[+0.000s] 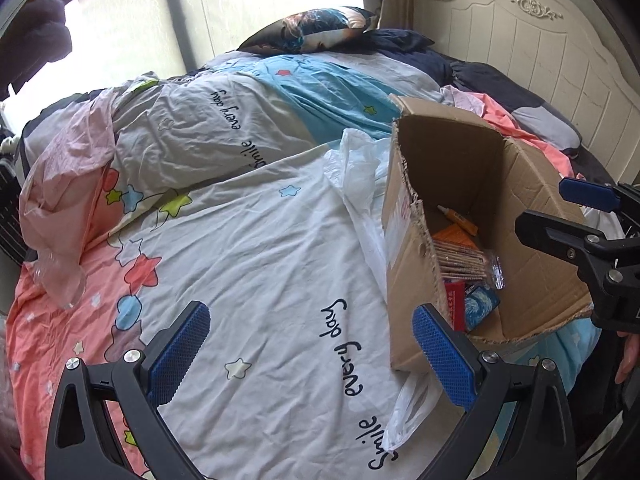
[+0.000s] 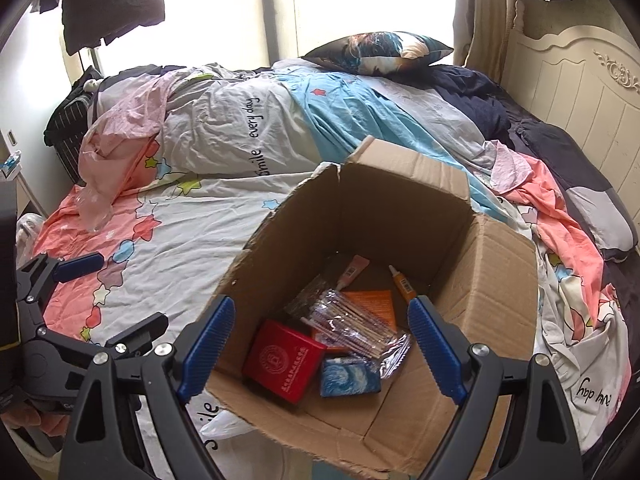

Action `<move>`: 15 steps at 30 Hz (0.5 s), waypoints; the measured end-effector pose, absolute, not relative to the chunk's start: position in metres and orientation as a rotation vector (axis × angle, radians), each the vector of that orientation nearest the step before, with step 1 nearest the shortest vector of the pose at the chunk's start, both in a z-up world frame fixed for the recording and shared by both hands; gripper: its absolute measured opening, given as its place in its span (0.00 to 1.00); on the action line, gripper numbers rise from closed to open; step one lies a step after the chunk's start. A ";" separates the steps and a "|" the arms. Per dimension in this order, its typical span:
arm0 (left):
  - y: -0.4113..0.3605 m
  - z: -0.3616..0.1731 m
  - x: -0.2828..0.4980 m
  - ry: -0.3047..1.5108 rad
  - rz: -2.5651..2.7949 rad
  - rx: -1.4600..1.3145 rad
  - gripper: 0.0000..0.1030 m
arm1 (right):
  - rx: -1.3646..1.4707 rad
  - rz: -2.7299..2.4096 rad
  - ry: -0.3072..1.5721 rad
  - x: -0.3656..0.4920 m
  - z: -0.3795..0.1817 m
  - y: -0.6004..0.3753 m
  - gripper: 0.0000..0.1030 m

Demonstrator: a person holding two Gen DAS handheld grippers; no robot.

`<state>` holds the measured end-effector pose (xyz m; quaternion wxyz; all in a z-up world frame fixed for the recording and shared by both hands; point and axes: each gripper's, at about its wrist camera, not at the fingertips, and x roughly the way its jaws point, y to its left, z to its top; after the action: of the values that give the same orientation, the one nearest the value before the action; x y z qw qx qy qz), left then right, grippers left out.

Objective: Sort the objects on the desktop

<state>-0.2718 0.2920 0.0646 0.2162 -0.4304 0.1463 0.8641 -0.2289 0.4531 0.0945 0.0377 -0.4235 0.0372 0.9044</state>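
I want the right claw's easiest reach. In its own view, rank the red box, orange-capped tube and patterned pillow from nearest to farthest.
1. red box: box floor, between the open right claw fingers.
2. orange-capped tube: deeper in the cardboard box, right side.
3. patterned pillow: far end of the bed.

Strong daylight pours through the window [image 2: 372, 4] behind the bed [image 1: 256, 248], blown out to white glare, leaving soft shadows inside the cardboard box [image 2: 400, 216], while fisheye bending and dark vignetting crowd both views' otherwise sharp edges.
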 end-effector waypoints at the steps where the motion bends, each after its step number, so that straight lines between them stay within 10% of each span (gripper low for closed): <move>1: 0.288 0.065 -0.270 0.401 2.398 -1.195 1.00 | -1.302 2.777 0.114 -0.228 0.094 0.450 0.84; 15: 0.240 0.059 -0.250 0.394 2.456 -1.216 1.00 | -1.333 2.814 0.104 -0.218 0.085 0.410 0.84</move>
<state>-0.2496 0.2397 0.0592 0.1853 -0.4316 0.1397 0.8717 -0.2178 0.4098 0.0847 0.0130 -0.4277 0.0335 0.9032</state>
